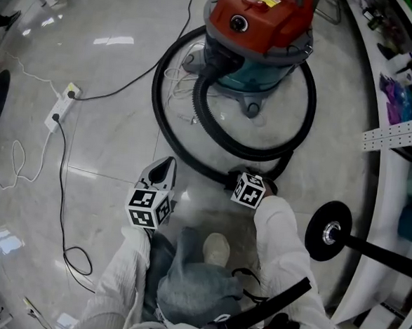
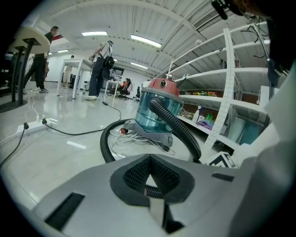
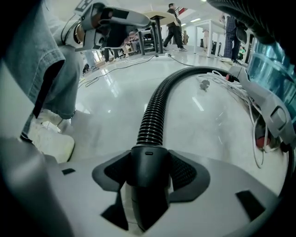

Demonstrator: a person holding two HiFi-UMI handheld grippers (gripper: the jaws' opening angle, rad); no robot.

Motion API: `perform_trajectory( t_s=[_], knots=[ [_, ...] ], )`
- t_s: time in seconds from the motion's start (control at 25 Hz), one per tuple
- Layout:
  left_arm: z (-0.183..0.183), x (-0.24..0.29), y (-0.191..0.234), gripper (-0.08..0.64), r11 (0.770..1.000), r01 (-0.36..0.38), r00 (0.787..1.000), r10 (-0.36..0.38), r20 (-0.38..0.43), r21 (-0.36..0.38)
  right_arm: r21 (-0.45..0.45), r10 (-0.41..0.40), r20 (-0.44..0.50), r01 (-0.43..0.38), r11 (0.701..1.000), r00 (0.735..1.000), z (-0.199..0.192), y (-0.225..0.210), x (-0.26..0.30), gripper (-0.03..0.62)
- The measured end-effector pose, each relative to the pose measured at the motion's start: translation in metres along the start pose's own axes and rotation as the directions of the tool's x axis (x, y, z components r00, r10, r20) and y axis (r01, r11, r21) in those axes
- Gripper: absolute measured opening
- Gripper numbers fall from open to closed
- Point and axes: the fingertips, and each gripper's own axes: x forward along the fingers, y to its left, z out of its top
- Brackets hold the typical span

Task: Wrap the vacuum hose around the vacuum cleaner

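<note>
The vacuum cleaner (image 1: 258, 23) (image 2: 155, 109), red lid over a teal drum, stands on the floor ahead of me. Its black ribbed hose (image 1: 167, 133) (image 2: 178, 127) (image 3: 155, 111) runs in a wide loop around the base and comes back toward me. My right gripper (image 1: 238, 178) (image 3: 148, 159) is shut on the hose's smooth black end cuff (image 3: 148, 185), low by the floor in front of the vacuum. To its left my left gripper (image 1: 166, 164) (image 2: 149, 159) hovers with its pads together and nothing between them.
A white power strip (image 1: 62, 108) with a black cable lies on the floor at left. White cord (image 1: 181, 67) is bunched beside the vacuum's base. A black weight disc on a bar (image 1: 328, 232) and white shelving (image 1: 398, 135) stand at right. My shoe (image 1: 216, 249) is just below the grippers.
</note>
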Motion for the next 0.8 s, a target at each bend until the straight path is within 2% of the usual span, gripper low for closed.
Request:
perform_trajectory(
  t_s=[0.24,0.4,0.52,0.6,0.68,0.8],
  knots=[
    [-0.002,-0.001,-0.003,0.002,1.000,0.012,1.000,-0.012,0.006,-0.002,-0.008,-0.005,-0.024,0.005,1.000,1.000,0.000,-0.002,0.001,0.242],
    [0.005,-0.008,-0.003,0.002,1.000,0.015,1.000,-0.015,0.028,-0.013,0.020,-0.086,-0.038,0.087,0.996,0.996,-0.003,-0.008,-0.005,0.284],
    [0.007,-0.014,-0.002,0.002,0.999,0.020,0.999,-0.019,0.042,-0.031,0.058,-0.131,-0.017,0.132,0.990,0.991,-0.001,-0.011,-0.015,0.290],
    [0.006,-0.019,-0.002,0.002,0.998,0.026,0.999,-0.024,0.045,-0.050,0.131,-0.173,0.028,0.168,0.977,0.985,0.004,-0.014,-0.027,0.290],
    [0.007,-0.028,-0.005,0.002,0.996,0.028,0.999,-0.024,0.044,-0.083,0.233,-0.223,0.077,0.200,0.952,0.972,0.006,-0.012,-0.048,0.290],
    [0.027,-0.062,-0.013,0.002,0.990,0.013,0.999,-0.006,0.051,-0.138,0.414,-0.313,0.124,0.237,0.879,0.942,0.012,0.008,-0.100,0.288]
  ],
)
